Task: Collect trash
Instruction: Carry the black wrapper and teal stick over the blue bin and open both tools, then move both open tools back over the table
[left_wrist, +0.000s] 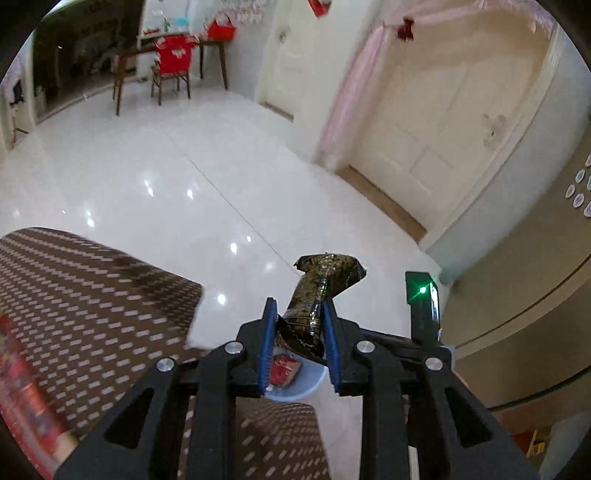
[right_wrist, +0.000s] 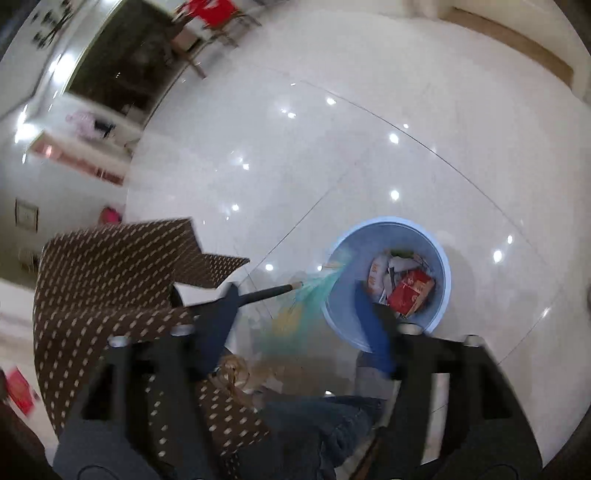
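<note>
Item: dark glossy wrapper (left_wrist: 321, 291), crumpled, speckled with gold. Location: clamped between the blue pads (left_wrist: 267, 347) of the left gripper (left_wrist: 298, 314), its twisted upper end sticking out past the fingertips. Held nose-down above the bin, presumably so that a release would drop it straight in; part of the bin's pale rim and a red packet show directly beneath the jaws in the left wrist view.

Item: blue bin (right_wrist: 443, 266), round, standing on the white tiled floor (right_wrist: 332, 147). Contents: a red carton (right_wrist: 410, 291), white papers and other scraps. Placed just beside the table corner, likely to keep the carry short.

Item: blurred teal-and-yellow piece (right_wrist: 314, 295), streaked across the bin's near rim in the right wrist view. Too smeared to identify; it lies clear of the pads and appears to be falling toward the bin.

Item: right gripper (right_wrist: 299, 325), jaws standing apart, nothing pressed between them. A thin dark rod (right_wrist: 269, 291) crosses by its left finger; purpose unclear.

Item: brown patterned tablecloth (right_wrist: 110, 277), dotted pale, draped over the table edge. A small red packet (right_wrist: 18, 391) lies at its far left.

Item: person's denim-clad leg (right_wrist: 325, 424), below the right gripper.
</note>
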